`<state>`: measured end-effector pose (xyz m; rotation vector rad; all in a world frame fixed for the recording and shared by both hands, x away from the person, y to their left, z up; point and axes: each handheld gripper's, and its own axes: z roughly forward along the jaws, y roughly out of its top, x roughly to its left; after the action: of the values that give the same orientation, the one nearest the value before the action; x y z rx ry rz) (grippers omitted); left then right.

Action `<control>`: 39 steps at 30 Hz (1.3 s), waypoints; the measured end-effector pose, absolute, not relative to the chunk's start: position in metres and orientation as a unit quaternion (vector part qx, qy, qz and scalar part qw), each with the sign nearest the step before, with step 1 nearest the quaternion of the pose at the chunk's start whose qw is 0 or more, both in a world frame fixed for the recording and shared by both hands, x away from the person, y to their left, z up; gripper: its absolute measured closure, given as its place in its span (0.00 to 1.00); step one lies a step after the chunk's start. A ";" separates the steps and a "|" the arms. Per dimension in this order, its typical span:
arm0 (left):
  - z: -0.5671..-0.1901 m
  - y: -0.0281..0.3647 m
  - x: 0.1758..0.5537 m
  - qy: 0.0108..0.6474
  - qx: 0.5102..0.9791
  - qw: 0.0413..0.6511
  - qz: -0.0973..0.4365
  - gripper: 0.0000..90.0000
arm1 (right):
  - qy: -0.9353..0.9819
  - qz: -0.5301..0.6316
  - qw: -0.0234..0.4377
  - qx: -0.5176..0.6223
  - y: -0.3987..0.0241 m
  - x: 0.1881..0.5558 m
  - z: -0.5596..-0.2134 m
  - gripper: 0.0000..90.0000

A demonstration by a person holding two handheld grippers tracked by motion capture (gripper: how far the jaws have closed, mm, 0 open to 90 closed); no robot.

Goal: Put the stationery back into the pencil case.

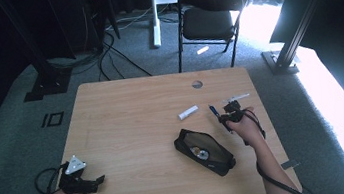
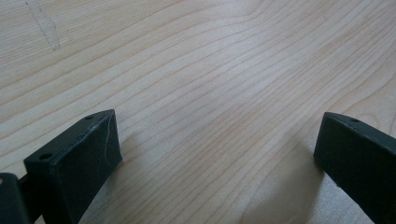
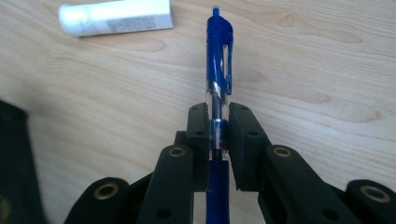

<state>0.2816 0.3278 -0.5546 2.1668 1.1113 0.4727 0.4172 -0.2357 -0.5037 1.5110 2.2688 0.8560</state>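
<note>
My right gripper (image 3: pixel 218 122) is shut on a blue click pen (image 3: pixel 218 60), clamped round its barrel, with the clip end pointing away from me over the wood. In the high view the right gripper (image 1: pixel 224 118) holds the pen (image 1: pixel 214 110) just right of an open black pencil case (image 1: pixel 204 151). A white tube (image 3: pixel 116 17) lies on the table beyond the pen, and the high view shows that tube (image 1: pixel 188 112) left of the gripper. My left gripper (image 1: pixel 95 181) rests at the table's near left corner, and its pads (image 2: pixel 95 144) stand wide apart over bare wood.
The wooden table (image 1: pixel 127 118) has a round cable hole (image 1: pixel 197 84) near its far edge. A white strip-like item (image 1: pixel 236 98) lies past the right gripper. A black chair (image 1: pixel 209 14) stands behind the table. Cables run over the carpet.
</note>
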 end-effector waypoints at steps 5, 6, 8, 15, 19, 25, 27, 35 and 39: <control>-0.555 0.328 0.282 0.424 0.826 0.324 0.180 0.01 | 0.788 0.312 0.136 0.513 -0.236 0.408 -0.495 0.88; -0.555 0.328 0.282 0.424 0.826 0.324 0.180 0.01 | 0.790 0.314 0.136 0.510 -0.236 0.406 -0.493 0.88; -0.555 0.328 0.282 0.424 0.826 0.324 0.180 0.01 | 0.792 0.319 0.132 0.504 -0.236 0.402 -0.489 0.88; -0.555 0.328 0.282 0.424 0.826 0.324 0.180 0.01 | 0.790 0.338 0.129 0.494 -0.237 0.391 -0.476 0.88; -0.555 0.328 0.282 0.424 0.826 0.324 0.180 0.01 | 0.795 0.347 0.122 0.482 -0.236 0.383 -0.468 0.88; -0.555 0.328 0.282 0.424 0.826 0.324 0.180 0.01 | 0.800 0.367 0.115 0.461 -0.230 0.371 -0.453 0.88; -0.555 0.328 0.282 0.424 0.826 0.324 0.180 0.01 | 0.800 0.373 0.115 0.456 -0.228 0.367 -0.449 0.88; -0.555 0.328 0.282 0.424 0.827 0.324 0.180 0.01 | 0.815 0.388 0.112 0.416 -0.213 0.350 -0.436 0.88; -0.555 0.328 0.282 0.424 0.827 0.324 0.180 0.01 | 0.823 0.392 0.107 0.398 -0.206 0.341 -0.433 0.88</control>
<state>0.2816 0.3279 -0.5545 2.1682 1.1110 0.4722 0.3410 -0.2062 -0.4329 1.1700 2.4217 1.1530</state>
